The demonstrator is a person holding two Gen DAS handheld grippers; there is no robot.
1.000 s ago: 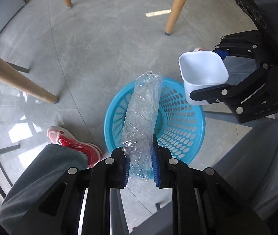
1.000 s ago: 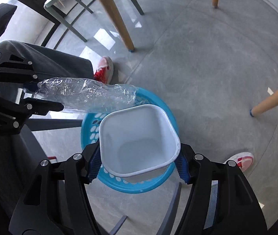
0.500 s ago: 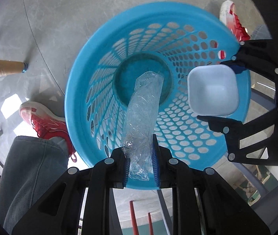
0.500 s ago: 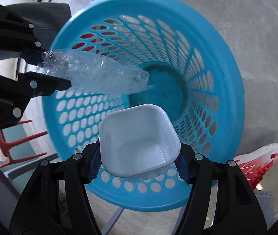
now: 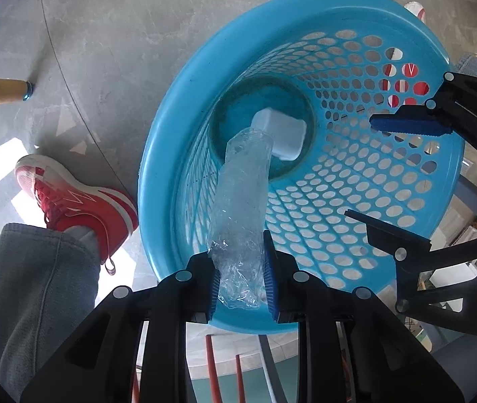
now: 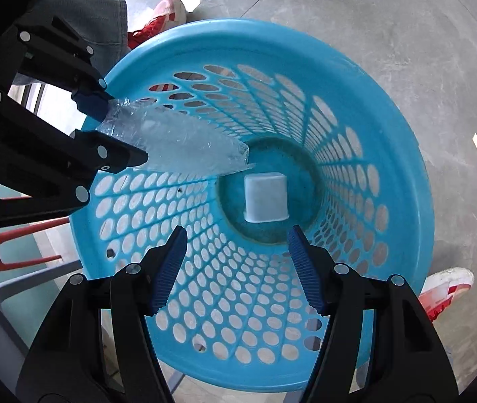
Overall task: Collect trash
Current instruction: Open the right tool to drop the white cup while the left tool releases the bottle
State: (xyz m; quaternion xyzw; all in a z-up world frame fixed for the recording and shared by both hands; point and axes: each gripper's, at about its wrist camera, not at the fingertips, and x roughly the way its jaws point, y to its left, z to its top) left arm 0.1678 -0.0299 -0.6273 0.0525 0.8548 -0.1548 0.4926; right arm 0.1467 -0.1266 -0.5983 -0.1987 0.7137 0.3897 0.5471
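Right tongs (image 6: 236, 265) stood apart and empty over the basket (image 6: 403, 154), tub (image 6: 266, 198) already at bottom; left tongs (image 5: 241, 277), just loosening around the crushed bottle (image 5: 241, 208), needed only spread wider, its tip aimed toward twelve o'clock.

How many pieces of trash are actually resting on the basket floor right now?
1: the white cup lies on the blue basket floor. The crushed clear bottle remains between the left gripper pads, over the opening.
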